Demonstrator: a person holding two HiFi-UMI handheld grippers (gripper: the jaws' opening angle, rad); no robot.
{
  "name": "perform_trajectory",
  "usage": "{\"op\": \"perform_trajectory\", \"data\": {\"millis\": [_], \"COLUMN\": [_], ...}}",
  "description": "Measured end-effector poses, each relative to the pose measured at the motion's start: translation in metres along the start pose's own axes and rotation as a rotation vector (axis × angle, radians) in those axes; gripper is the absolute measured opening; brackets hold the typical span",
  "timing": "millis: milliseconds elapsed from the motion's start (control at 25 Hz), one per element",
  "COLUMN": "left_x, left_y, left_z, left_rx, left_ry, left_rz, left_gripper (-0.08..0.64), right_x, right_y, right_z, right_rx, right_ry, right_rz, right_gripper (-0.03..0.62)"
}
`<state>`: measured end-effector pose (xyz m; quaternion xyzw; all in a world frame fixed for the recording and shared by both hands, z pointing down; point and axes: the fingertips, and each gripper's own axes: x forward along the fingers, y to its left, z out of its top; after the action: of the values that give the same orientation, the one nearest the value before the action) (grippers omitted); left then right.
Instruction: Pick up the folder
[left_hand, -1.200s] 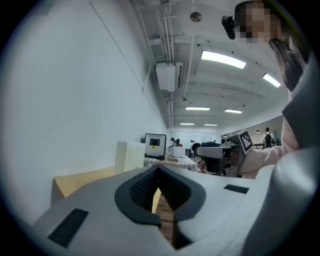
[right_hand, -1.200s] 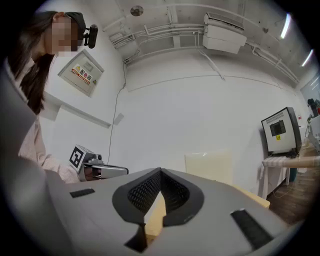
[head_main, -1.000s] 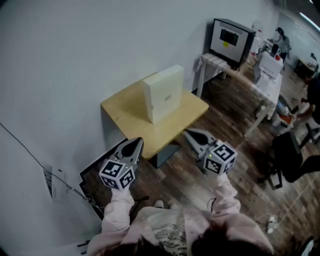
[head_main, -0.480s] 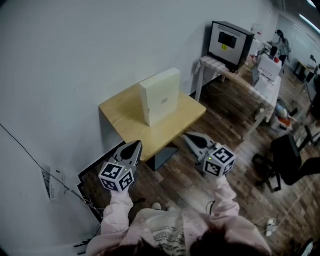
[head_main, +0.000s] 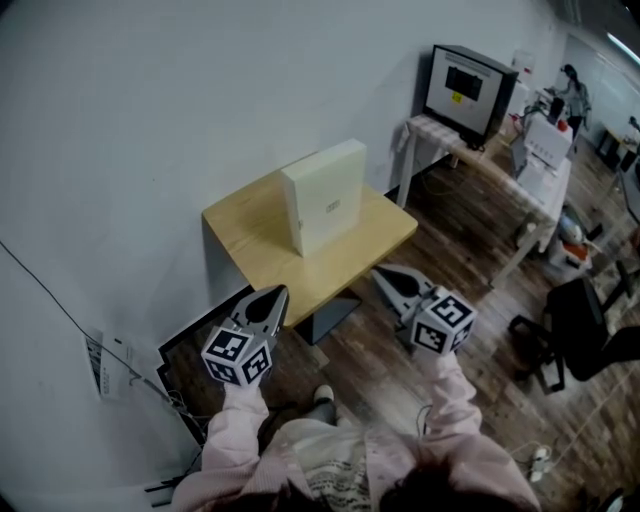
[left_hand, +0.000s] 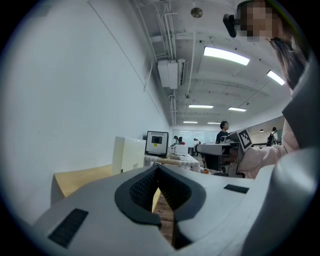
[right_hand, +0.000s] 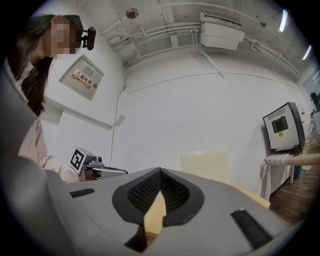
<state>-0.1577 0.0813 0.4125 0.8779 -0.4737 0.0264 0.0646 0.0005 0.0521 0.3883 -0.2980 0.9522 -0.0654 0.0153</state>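
The folder (head_main: 325, 210) is a cream box file. It stands upright on a small wooden table (head_main: 250, 235) against the white wall. My left gripper (head_main: 272, 293) hovers off the table's near left corner, shut and empty. Off the near right corner, my right gripper (head_main: 383, 275) is also shut on nothing. Both point at the table, well short of the folder. In the left gripper view the folder (left_hand: 129, 154) rises beyond the closed jaws (left_hand: 158, 167). The right gripper view has the folder (right_hand: 205, 165) straight ahead above the tips (right_hand: 160, 172).
A black flat panel (head_main: 185, 350) leans on the floor left of the table. A monitor (head_main: 470, 85) stands on a white desk (head_main: 500, 170) at the back right. A black office chair (head_main: 575, 330) is at the right. People are at the far end of the room.
Both grippers stay shut and hold almost the same place before the table. The head view has shifted a little, nothing else.
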Motion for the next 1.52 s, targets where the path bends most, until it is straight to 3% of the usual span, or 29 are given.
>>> {"op": "perform_trajectory", "data": {"millis": [320,760,1520], "left_x": [0.029,0.086,0.142], "left_y": [0.027,0.053,0.097], "left_z": [-0.005,-0.008,-0.021], "left_rx": [-0.019,-0.035,-0.051], "left_ry": [0.016,0.036,0.073], "left_rz": [0.002,-0.059,-0.122], "left_gripper": [-0.003,-0.003,-0.003], "right_x": [0.026,0.059,0.111], "right_y": [-0.026,-0.074,-0.117], "right_z": [-0.004,0.002,-0.012], "right_rx": [0.015,0.023,0.047], "right_ry": [0.018,0.022,0.05], "right_rz": [0.002,-0.03,-0.057], "right_gripper": [-0.008,-0.008,-0.008]}}
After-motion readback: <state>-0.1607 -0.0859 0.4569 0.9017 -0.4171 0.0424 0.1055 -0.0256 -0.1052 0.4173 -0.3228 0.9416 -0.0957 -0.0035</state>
